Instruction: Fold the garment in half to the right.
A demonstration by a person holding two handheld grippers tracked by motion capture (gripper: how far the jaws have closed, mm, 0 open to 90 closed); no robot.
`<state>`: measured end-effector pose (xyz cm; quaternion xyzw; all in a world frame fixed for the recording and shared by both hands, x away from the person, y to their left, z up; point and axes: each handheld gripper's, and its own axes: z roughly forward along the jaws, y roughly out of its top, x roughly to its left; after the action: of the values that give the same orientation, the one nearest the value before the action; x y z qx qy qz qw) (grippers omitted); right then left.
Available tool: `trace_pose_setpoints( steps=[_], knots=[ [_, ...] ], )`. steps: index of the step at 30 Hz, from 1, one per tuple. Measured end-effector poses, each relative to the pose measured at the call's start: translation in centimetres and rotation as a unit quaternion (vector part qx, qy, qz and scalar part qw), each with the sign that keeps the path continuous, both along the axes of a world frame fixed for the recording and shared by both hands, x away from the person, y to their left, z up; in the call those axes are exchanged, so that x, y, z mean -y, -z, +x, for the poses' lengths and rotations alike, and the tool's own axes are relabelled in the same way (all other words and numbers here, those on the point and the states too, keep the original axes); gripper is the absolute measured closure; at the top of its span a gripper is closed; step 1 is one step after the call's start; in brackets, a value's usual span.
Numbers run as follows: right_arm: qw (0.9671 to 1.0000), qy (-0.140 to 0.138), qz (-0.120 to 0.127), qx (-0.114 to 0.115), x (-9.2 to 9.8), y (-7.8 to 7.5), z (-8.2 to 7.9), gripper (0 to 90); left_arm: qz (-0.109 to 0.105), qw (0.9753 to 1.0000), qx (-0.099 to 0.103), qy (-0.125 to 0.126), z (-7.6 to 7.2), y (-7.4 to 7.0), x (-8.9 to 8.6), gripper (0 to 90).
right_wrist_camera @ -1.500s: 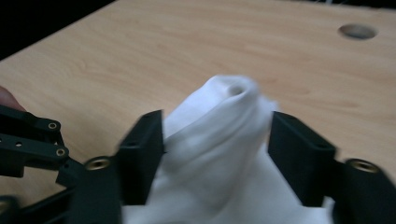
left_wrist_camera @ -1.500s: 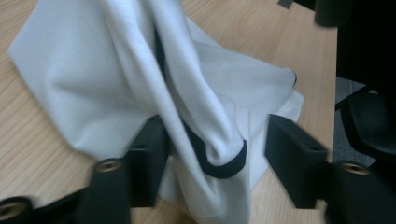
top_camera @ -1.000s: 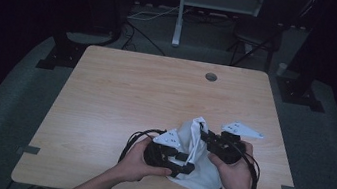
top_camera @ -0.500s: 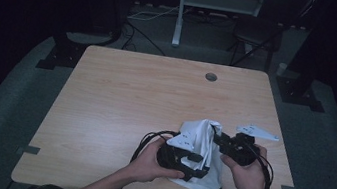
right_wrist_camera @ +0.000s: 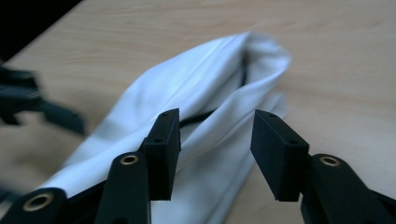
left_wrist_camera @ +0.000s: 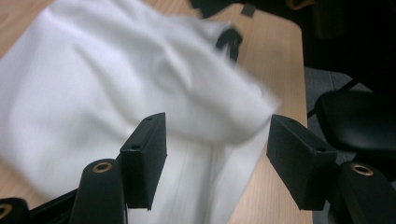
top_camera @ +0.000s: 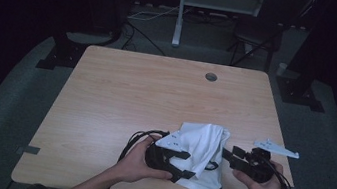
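Observation:
A crumpled white cloth (top_camera: pixel 201 152) with a black mark on it lies near the front edge of the wooden table (top_camera: pixel 155 102). My left gripper (top_camera: pixel 185 165) sits at the cloth's left side, jaws open, pointing right over the fabric. In the left gripper view the cloth (left_wrist_camera: pixel 116 88) spreads beyond the open left gripper (left_wrist_camera: pixel 215 128). My right gripper (top_camera: pixel 229 154) is open just right of the cloth, pointing left at it. In the right gripper view a fold of the cloth (right_wrist_camera: pixel 210 88) lies ahead of the open right gripper (right_wrist_camera: pixel 217 119), with nothing pinched.
A round cable hole (top_camera: pixel 211 76) sits near the table's far edge. A black cable (top_camera: pixel 137 138) loops left of the left hand. Beyond the table stand a metal frame (top_camera: pixel 180 20) and dark equipment bases (top_camera: pixel 303 92) on the floor.
The cloth was bunched up between both grippers; now it lies lower and flatter. The right gripper has drawn back to the right, off the cloth. The left gripper shifted slightly right.

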<state>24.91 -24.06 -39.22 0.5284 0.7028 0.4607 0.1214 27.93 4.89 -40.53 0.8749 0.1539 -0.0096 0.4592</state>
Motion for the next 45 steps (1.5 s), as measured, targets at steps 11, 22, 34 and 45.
trace_pose_setpoints(
  steps=[11, 22, 34, 45],
  knots=[
    [0.9995, -0.018, 0.026, 0.006, -0.5, 0.9, -2.7, 46.5, -0.006, 0.9999, -0.007, -0.012, -0.4, 1.0, -1.9, 36.8],
    [0.9999, 0.001, -0.013, 0.007, -0.3, 0.9, -2.1, 39.8, -0.054, 0.9964, 0.02, -0.062, -0.9, 0.0, -4.0, 31.1],
    [0.9998, 0.002, -0.017, 0.009, -0.5, 1.0, -2.3, 28.1, -0.096, 0.9765, 0.07, -0.18, -1.1, 0.0, -9.9, 20.7],
    [0.9998, 0.002, -0.016, 0.011, -0.5, 1.0, -2.5, 25.3, -0.123, 0.9547, 0.092, -0.255, -1.6, 1.7, -15.8, 20.7]
  ],
)
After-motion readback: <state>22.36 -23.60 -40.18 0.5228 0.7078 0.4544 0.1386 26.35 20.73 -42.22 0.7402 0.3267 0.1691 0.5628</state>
